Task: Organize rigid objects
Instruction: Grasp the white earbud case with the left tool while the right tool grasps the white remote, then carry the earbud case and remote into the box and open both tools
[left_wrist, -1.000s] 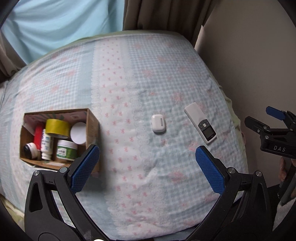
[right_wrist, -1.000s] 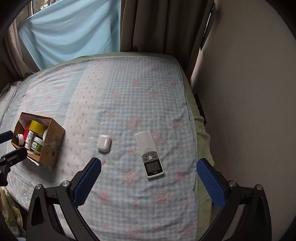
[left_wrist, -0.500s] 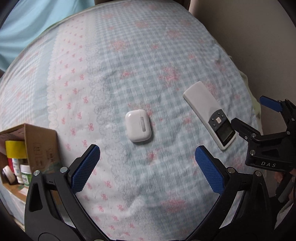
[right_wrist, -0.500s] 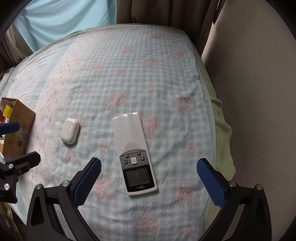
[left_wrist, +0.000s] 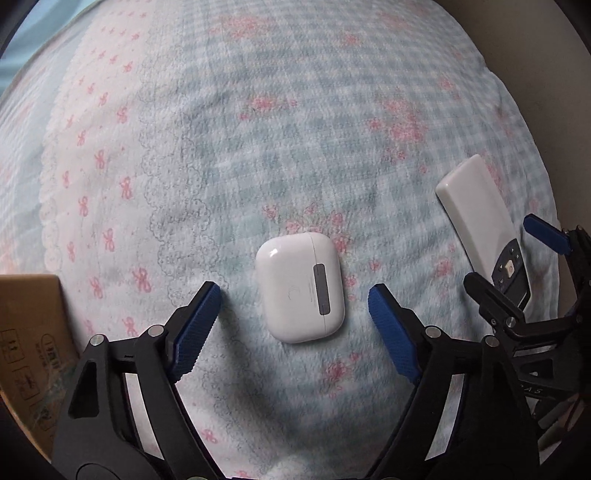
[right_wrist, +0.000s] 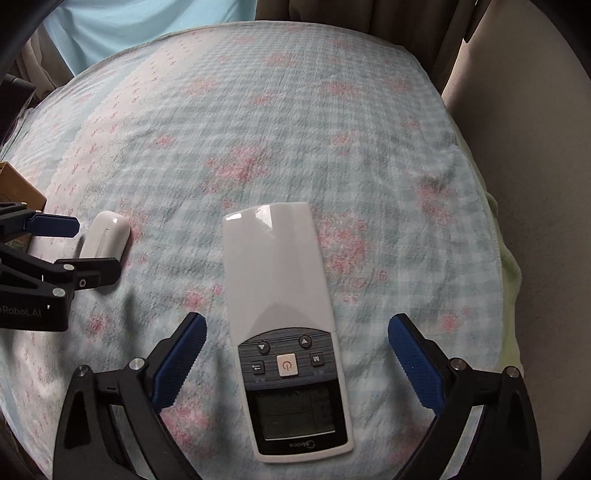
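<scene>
A white earbud case (left_wrist: 300, 287) lies on the checked bedspread (left_wrist: 258, 129). My left gripper (left_wrist: 294, 310) is open with one blue pad on each side of the case, not touching it. A white remote control (right_wrist: 284, 317) with a dark button panel and screen lies to its right. My right gripper (right_wrist: 295, 354) is open and straddles the remote's button end with room on both sides. The remote also shows in the left wrist view (left_wrist: 480, 221), and the case in the right wrist view (right_wrist: 107, 236).
A cardboard box (left_wrist: 29, 350) stands at the left edge of the left wrist view, its corner also in the right wrist view (right_wrist: 18, 184). The bed's right edge meets a beige wall (right_wrist: 535, 166). Curtains (right_wrist: 147, 29) hang behind the bed.
Both grippers have dropped closer to the bed. The left one now straddles the earbud case and its jaws have narrowed; the right one straddles the remote. The box has slid out of view.
</scene>
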